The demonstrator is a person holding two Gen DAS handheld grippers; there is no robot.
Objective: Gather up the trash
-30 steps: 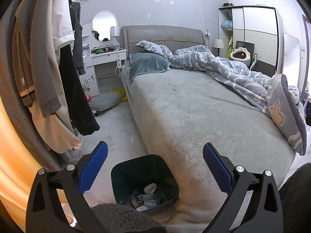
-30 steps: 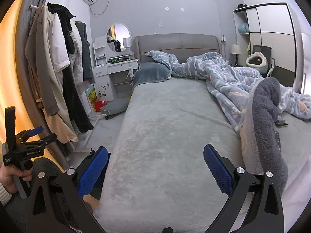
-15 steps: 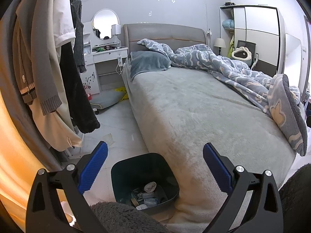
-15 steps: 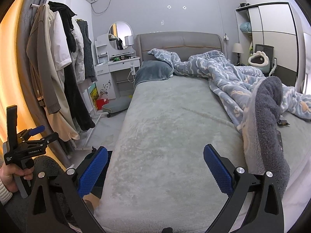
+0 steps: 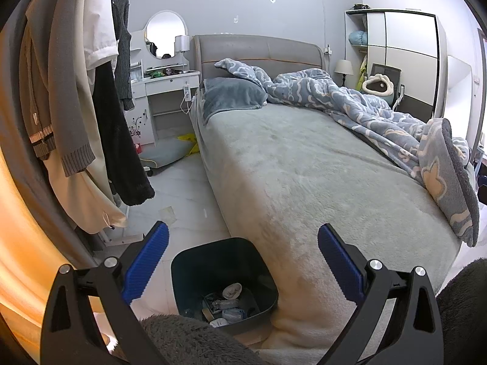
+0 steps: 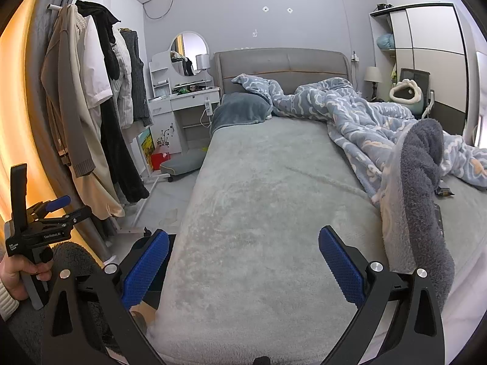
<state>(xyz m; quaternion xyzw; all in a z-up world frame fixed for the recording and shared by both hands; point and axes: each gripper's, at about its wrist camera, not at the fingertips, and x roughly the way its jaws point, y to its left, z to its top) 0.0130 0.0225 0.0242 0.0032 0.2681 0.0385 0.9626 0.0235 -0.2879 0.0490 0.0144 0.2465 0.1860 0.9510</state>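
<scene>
Bedroom: grey bed [image 5: 304,176] fills the middle, blue quilt [image 5: 380,115] bunched along its right side, clothes rack [image 5: 76,91] at left, white vanity [image 5: 164,91] far left. Dark bin [image 5: 223,276] stands on the floor, touching the bed's near-left corner. Inside it: crumpled white paper [image 5: 232,290], clear plastic wrappers [image 5: 232,314] and other scraps too small to tell, all at the bottom; upper part bare. Left gripper [image 5: 242,261] hangs above the bin, blue pads wide apart, holding nothing. Right gripper [image 6: 243,263] over the bed's near end, jaws wide apart, empty. A hand [image 6: 18,273] grasps the left gripper's handle.
</scene>
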